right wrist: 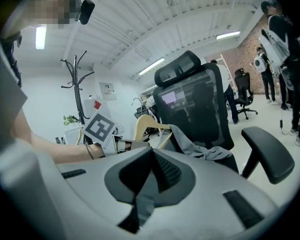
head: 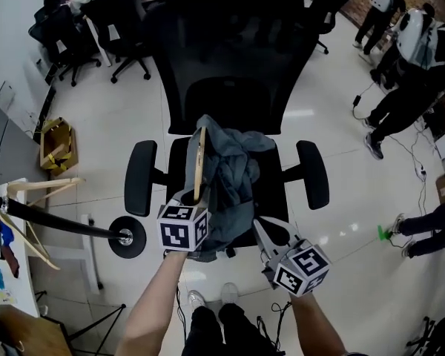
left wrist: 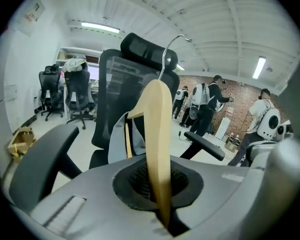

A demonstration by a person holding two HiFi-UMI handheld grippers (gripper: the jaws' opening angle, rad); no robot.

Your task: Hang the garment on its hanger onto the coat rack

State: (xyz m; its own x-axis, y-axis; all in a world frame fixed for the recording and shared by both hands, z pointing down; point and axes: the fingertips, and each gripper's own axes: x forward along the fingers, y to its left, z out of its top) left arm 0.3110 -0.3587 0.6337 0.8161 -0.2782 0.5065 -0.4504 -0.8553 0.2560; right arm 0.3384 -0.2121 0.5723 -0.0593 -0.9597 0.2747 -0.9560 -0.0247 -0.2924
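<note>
Wooden hanger [left wrist: 157, 129], one, clamped in left claw [left wrist: 164, 218]; right claw [right wrist: 142, 206] pinching one grey garment [head: 233, 176].

Left gripper [head: 195, 197], right gripper [head: 261, 227]: grey bodies, black-and-white marker cubes. Below the office chair [head: 230, 65]: black trousers [head: 208, 332], white shoes [head: 197, 300].

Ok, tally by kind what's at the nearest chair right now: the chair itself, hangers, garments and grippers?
Black mesh office chair: 1
Wooden coat hanger: 1
Grey fabric garment: 1
Two-jaw grippers: 2 (left gripper, right gripper)
Total: 5
</note>
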